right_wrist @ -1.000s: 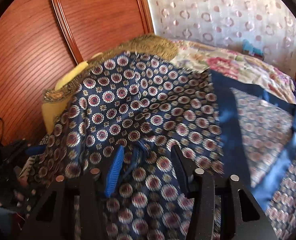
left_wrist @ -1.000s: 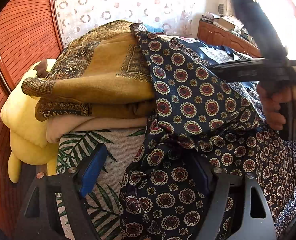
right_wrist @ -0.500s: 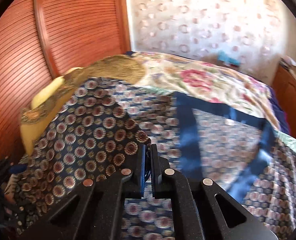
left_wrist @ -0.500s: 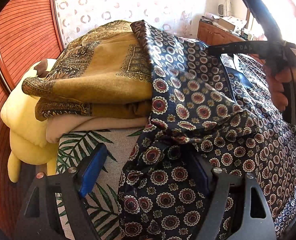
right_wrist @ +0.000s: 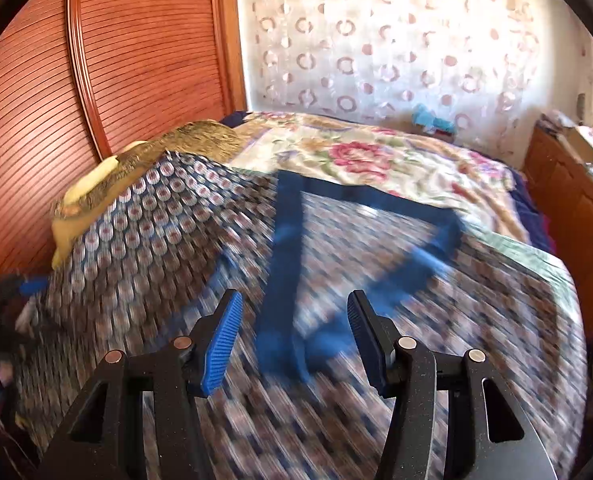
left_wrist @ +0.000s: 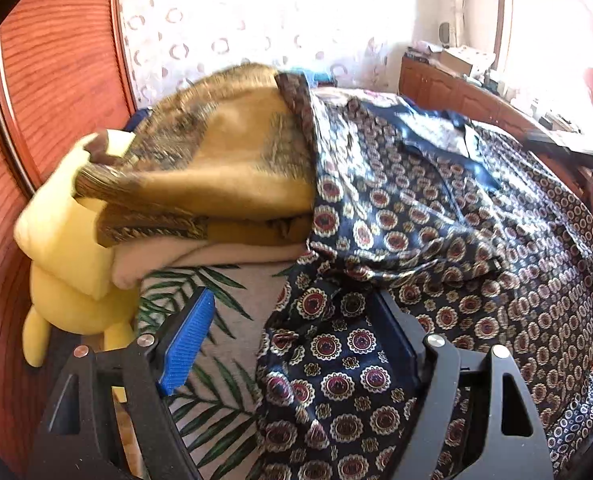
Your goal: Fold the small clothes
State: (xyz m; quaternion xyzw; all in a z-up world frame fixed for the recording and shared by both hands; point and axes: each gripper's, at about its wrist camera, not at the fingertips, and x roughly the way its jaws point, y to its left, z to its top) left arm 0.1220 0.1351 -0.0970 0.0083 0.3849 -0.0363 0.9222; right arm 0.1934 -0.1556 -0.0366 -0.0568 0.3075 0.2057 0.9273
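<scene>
A navy cloth with red and cream medallions (left_wrist: 436, 224) lies spread over the bed, its blue border band (right_wrist: 284, 240) showing in the right wrist view. My left gripper (left_wrist: 292, 332) is open; a bunched edge of the cloth lies between its fingers against the right finger (left_wrist: 396, 332), the blue left pad (left_wrist: 186, 344) bare. My right gripper (right_wrist: 294, 336) is open and empty above the blurred cloth (right_wrist: 176, 240).
A mustard folded blanket (left_wrist: 216, 160) on cream and yellow pillows (left_wrist: 60, 232) sits left. A palm-leaf cloth (left_wrist: 216, 312) lies under the left gripper. A floral bedspread (right_wrist: 356, 156), wooden slatted wall (right_wrist: 136, 60) and wooden cabinet (right_wrist: 568, 192) surround the bed.
My right gripper closed on the cloth half a second ago, then opened and let it go; the lifted fold has dropped. The view is blurred from motion. The left gripper stayed open.
</scene>
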